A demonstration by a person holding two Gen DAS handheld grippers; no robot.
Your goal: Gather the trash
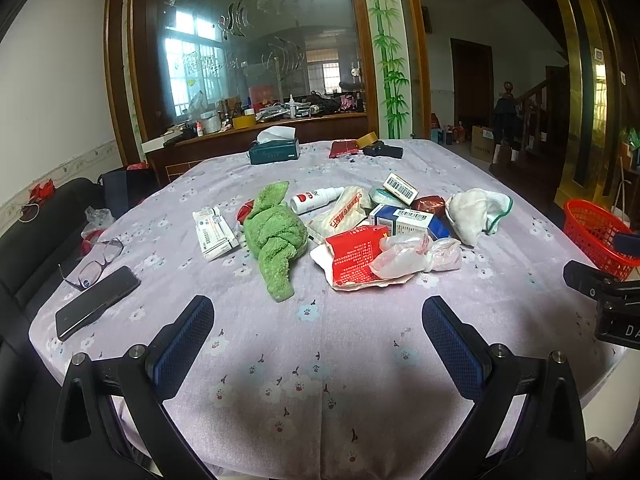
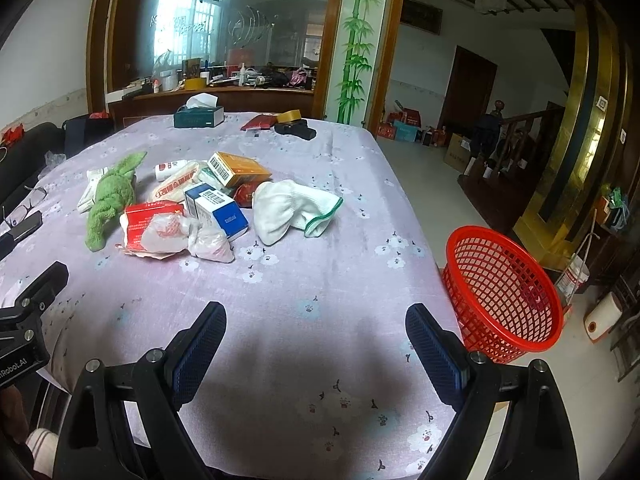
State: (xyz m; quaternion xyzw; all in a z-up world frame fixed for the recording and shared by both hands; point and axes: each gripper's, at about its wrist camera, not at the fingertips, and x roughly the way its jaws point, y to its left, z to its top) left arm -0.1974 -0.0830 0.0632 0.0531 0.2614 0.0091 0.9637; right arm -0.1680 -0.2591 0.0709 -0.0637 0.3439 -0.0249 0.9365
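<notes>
Centrally, crumpled wrappers (image 1: 360, 260), boxes (image 1: 404, 220) and cloths (image 1: 276, 236) lie heaped, both grippers' fingers (image 1: 184, 336) (image 2: 434, 354) spread apart, empty.

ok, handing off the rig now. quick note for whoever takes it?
Left hand-held gripper: open, empty, over the near table edge.
Right hand-held gripper: open, empty, same.
Trash pile (boxes, wrappers, bags, green cloth, white sock) lies mid-table.
Red basket sits off the table's right edge; nothing visible inside.
Done: nothing yet. Left: the whole pile.
</notes>
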